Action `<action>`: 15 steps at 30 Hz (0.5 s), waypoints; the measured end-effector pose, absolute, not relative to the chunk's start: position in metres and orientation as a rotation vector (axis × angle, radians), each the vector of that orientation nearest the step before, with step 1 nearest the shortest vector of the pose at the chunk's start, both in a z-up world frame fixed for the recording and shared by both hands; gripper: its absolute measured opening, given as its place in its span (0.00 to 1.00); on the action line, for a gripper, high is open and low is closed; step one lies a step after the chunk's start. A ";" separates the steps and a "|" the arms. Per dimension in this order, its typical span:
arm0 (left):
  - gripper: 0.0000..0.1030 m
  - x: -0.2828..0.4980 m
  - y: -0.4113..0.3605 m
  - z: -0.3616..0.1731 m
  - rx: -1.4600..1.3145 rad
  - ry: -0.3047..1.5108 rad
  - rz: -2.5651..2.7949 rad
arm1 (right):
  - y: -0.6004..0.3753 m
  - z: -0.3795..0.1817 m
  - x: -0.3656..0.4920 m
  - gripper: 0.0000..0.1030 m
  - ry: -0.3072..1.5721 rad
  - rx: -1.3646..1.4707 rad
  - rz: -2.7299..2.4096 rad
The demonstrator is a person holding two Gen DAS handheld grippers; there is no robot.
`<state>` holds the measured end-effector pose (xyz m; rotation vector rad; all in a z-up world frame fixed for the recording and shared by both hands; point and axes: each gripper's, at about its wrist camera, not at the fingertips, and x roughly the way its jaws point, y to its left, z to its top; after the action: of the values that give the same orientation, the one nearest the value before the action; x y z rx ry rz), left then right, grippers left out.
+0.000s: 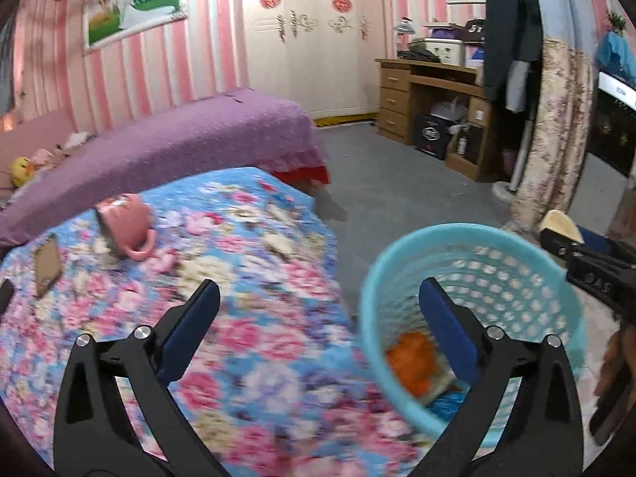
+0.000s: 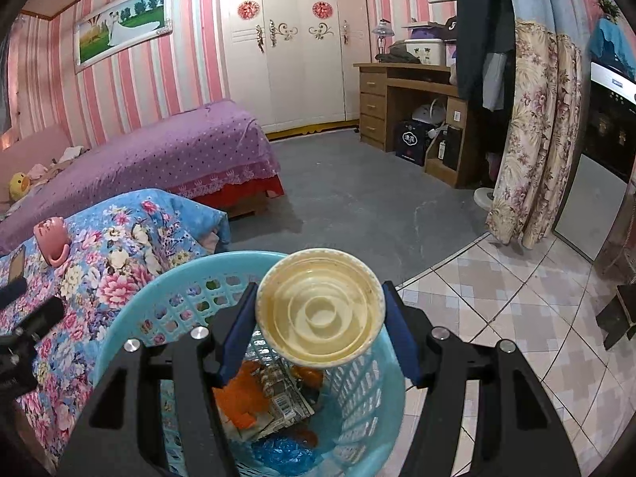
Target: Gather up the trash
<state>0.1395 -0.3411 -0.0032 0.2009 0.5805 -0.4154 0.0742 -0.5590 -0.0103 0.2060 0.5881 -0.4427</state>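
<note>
The bed under a blue floral quilt sits beside the round turquoise plastic mesh wastebasket, which holds orange scraps, a printed wrapper and blue plastic. Above the basket's opening, the right gripper is clamped on a cream-coloured ribbed plastic cup. The left gripper hangs with its fingers spread apart, holding nothing. A pink ceramic mug lies tipped on the quilt.
</note>
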 end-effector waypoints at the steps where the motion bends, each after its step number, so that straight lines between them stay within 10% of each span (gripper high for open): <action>1: 0.94 0.141 -0.336 -0.003 0.203 0.583 -0.407 | -0.557 -0.011 0.076 0.59 0.591 0.199 -0.443; 7: 0.95 0.147 -0.295 0.005 0.169 0.589 -0.349 | -0.542 -0.011 0.079 0.87 0.565 0.198 -0.457; 15: 0.95 0.127 -0.215 0.033 0.117 0.559 -0.269 | -0.506 0.019 0.069 0.96 0.525 0.203 -0.454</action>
<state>0.1267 -0.2147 0.0333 0.1174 0.5593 -0.2686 0.0693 -0.5059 0.0193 0.2027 0.5246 -0.4542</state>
